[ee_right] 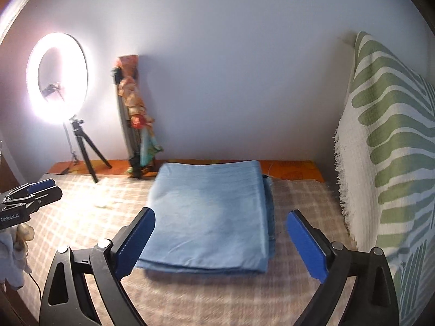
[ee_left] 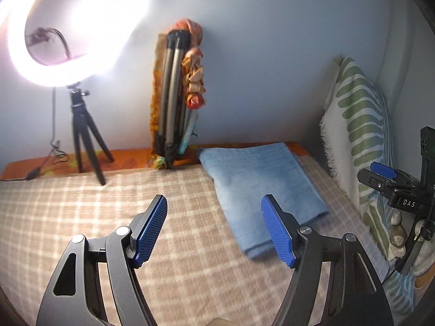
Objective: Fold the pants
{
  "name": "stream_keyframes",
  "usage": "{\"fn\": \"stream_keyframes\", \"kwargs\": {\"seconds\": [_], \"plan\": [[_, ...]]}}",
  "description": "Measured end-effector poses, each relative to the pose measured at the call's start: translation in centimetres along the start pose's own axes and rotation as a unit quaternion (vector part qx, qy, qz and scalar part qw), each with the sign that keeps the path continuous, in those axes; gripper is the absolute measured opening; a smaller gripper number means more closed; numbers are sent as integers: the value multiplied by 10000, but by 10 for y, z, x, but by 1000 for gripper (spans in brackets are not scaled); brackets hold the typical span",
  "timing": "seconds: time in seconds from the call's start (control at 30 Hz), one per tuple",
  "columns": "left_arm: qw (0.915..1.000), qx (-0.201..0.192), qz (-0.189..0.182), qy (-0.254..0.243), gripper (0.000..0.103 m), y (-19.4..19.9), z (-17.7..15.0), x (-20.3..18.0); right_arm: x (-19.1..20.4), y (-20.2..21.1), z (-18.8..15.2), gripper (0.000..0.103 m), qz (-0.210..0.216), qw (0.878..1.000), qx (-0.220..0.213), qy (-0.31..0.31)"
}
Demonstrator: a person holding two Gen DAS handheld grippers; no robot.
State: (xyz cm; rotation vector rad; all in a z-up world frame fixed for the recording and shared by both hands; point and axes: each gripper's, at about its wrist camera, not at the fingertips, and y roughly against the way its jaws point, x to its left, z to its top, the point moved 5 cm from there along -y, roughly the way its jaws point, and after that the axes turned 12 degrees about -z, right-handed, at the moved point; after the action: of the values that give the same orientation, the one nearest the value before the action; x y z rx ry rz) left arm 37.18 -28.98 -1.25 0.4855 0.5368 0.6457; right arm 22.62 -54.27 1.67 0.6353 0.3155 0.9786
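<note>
Right wrist view: the pants (ee_right: 212,212), light blue, lie folded into a flat, layered rectangle on the checked beige blanket (ee_right: 81,217) that covers the bed. The stacked edges of the layers show along the rectangle's near and right sides. Its far edge lies close to the orange sheet (ee_right: 293,168) that runs along the wall.

The right gripper (ee_right: 220,241) hangs above the near edge of the pants with its jaws spread wide; nothing is between the blue pads (ee_right: 305,244), and no pad touches the cloth. The left gripper (ee_left: 214,231) is likewise apart and empty, held over the blanket just left of the pants (ee_left: 261,187). Each gripper appears at the edge of the other's view.

Behind the pants, a folded tripod (ee_left: 171,92) draped with patterned fabric leans against the pale wall. Further left, a lit ring light (ee_right: 57,78) stands on a small black tripod (ee_right: 87,149) at the blanket's far edge. A cream cloth with green leaf shapes (ee_right: 388,146) hangs upright to the right of the pants.
</note>
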Motion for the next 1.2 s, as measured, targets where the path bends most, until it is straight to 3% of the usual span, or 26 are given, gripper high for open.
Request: {"fn": "stream_keyframes", "kwargs": {"seconds": [0.17, 0.23, 0.63, 0.87, 1.2], "plan": [[9996, -135, 149, -207, 73, 38, -15, -18, 17, 32, -16, 99, 64, 9999, -84, 60], [9994, -216, 147, -225, 79, 52, -23, -24, 22, 44, -24, 100, 56, 9998, -141, 114], [9985, -442, 177, -282, 80, 111, -85, -48, 58, 101, -84, 103, 140, 9991, -409, 52], [9984, -514, 200, -129, 80, 122, -110, -40, 72, 109, -118, 103, 22, 9991, -395, -117], [9970, -426, 569, -291, 80, 120, -136, -26, 84, 108, -141, 103, -129, 9982, -566, -126]]}}
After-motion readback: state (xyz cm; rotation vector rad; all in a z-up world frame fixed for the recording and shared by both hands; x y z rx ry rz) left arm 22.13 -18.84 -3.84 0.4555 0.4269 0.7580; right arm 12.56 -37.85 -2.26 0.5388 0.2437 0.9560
